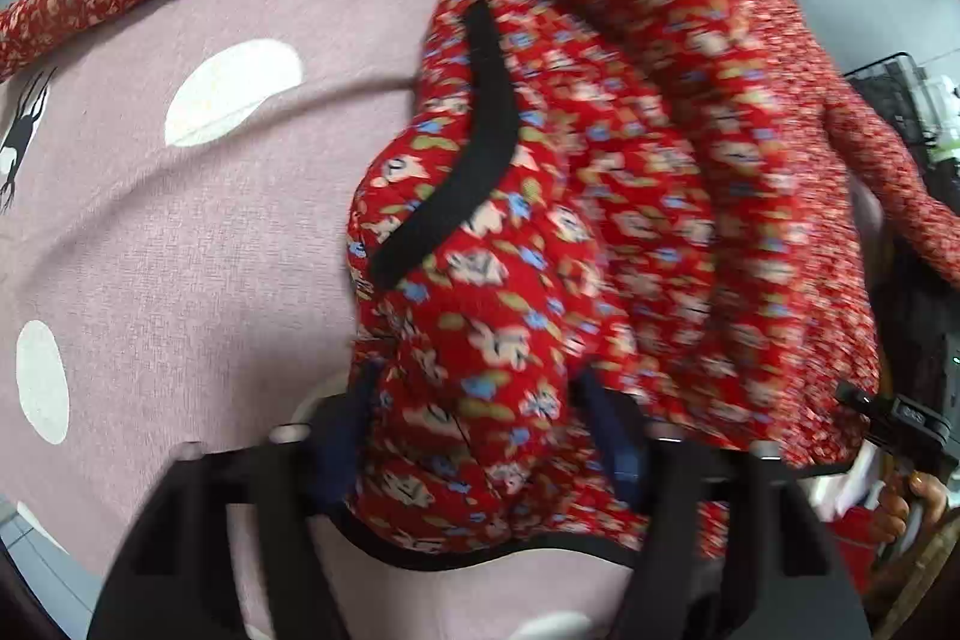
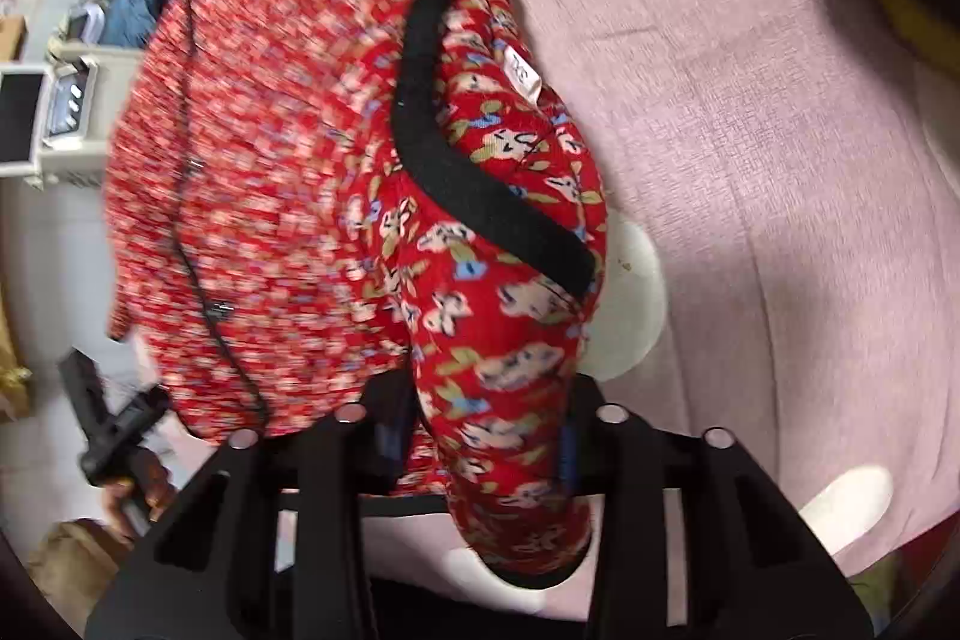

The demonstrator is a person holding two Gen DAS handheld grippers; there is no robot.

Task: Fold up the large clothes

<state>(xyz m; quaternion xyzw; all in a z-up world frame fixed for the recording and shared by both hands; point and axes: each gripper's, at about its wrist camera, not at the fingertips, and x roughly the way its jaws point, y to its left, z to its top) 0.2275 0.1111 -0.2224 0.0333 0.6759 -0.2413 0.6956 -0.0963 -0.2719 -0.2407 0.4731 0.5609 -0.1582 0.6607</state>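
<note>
A pink cloth-covered surface [image 1: 240,280] with white dots bears the red floral garment [image 1: 570,220].

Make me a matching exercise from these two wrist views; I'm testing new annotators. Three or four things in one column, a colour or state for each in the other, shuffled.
Things:
1. floral garment
2. trim band
3. bedcover
4. size tag

Descriptions:
A. plain black
B. mauve with white dots
C. small and white
D. red, bunched between the fingers of both the left gripper and the right gripper

Pairs: 1-D, 2-A, 3-B, 4-C
</note>
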